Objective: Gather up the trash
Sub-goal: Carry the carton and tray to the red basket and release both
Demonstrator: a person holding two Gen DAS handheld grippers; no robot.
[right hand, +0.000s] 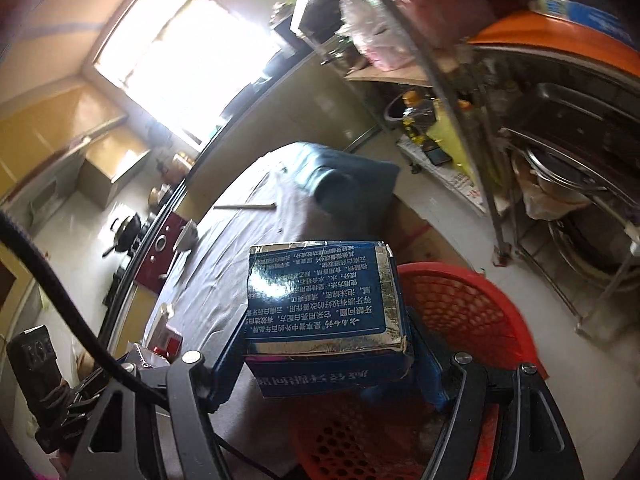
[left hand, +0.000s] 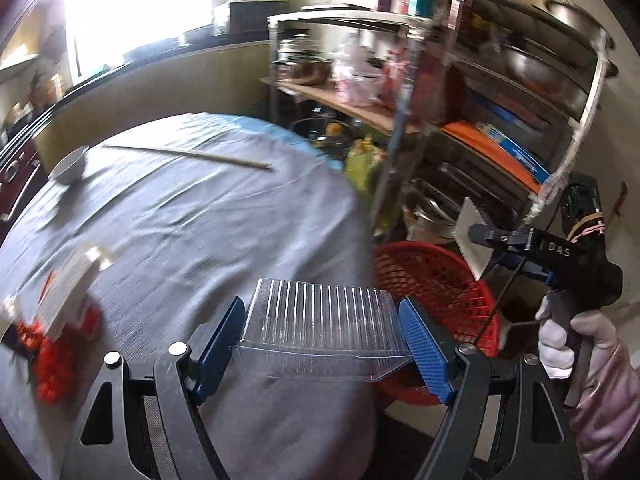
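- Clear ribbed plastic forms the clamshell container (left hand: 320,328), a see-through tray with upright flutes along its wall and a flat flanged rim; it sits low in the centre of the left wrist view, over the near edge of the grey-clothed bench (left hand: 192,224).
- Left tool (left hand: 322,344): its blue ribbed pads press the container's two ends, closed only as far as the container's width allows.
- Blue glossy carton (right hand: 320,312), printed with white Chinese text and edged in silver foil with worn corners, fills the lower centre of the right wrist view.
- Right tool (right hand: 328,360): partly closed, its blue pads clamp the carton from both sides, held over the red mesh basket (right hand: 468,312) that stands beside the bench.
- In the left wrist view the right tool appears at the right edge, gripped by a white-gloved hand (left hand: 576,344), with the red basket below it.
- On the bench: a white bowl (left hand: 70,166) at upper left, a long thin stick (left hand: 188,156) beyond it, and a blurred white-and-red heap (left hand: 56,320) at lower left.
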